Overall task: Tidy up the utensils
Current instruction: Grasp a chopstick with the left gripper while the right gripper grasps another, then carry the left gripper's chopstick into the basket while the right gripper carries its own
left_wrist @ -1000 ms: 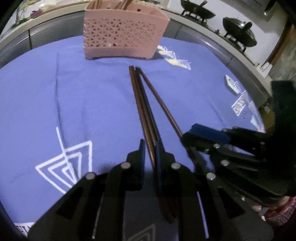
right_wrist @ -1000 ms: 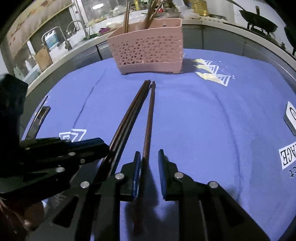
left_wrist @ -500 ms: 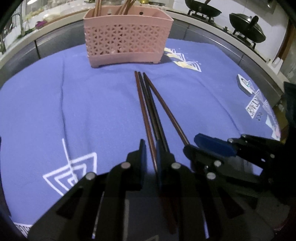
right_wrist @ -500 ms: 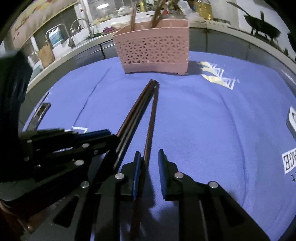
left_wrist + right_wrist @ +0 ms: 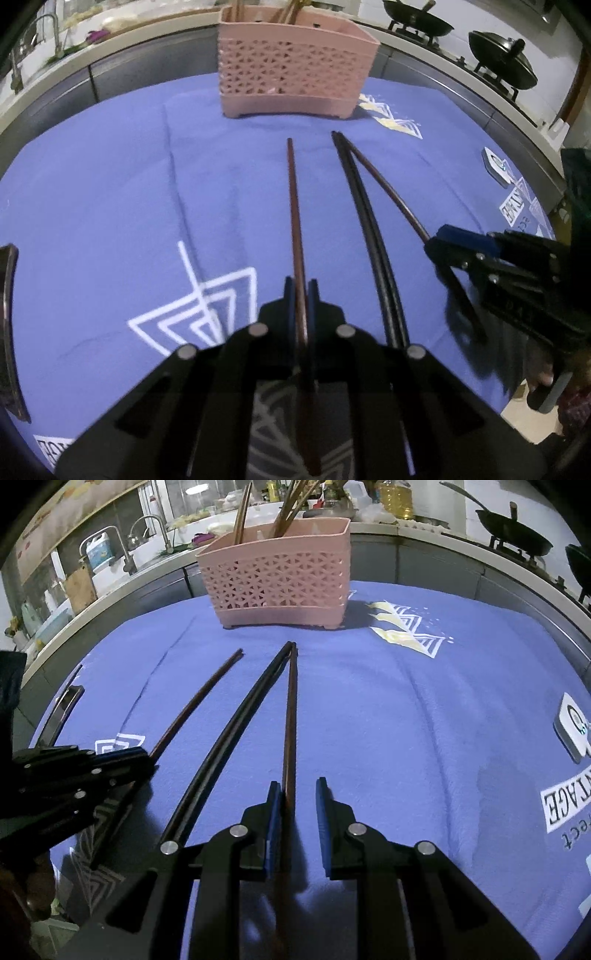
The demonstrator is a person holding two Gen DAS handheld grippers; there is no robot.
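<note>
Brown chopstick [image 5: 295,221], now pulled apart from the 2 black chopsticks [image 5: 369,229], is sitting pinched in the left gripper [image 5: 301,295] at lower centre; right gripper [image 5: 295,801] is standing unclenched around another chopstick [image 5: 290,716]; pink basket [image 5: 295,70] is standing at top.

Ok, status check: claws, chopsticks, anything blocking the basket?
Left claw shut on left chopstick. Right claw open, right chopstick between pads, touching one only. Black pair lying between them. Nothing blocking basket.
</note>
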